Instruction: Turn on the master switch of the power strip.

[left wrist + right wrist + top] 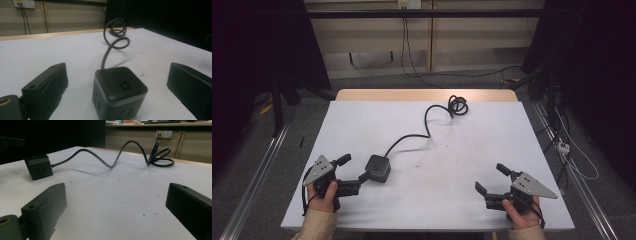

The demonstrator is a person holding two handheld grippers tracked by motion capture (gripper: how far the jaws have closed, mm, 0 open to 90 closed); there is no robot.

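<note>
A black cube power socket (378, 168) sits on the white table (437, 200), left of centre; its dark cable (414, 135) snakes to a coil (458, 105) near the far edge. My left gripper (353, 169) is open, its jaws on either side of the cube (118, 92) without touching it. The cube's top carries a small button. At the front right, my right gripper (493, 179) is open over bare table, with nothing between its jaws. From there the cube (39, 166) lies far off at the left and the coil (161, 157) at the back.
The table has a wooden strip (427, 95) along its far edge. Metal rails (254, 170) run along the floor on both sides. Loose cables (574, 160) lie on the floor at the right. Wall sockets (163, 133) sit on the far wall.
</note>
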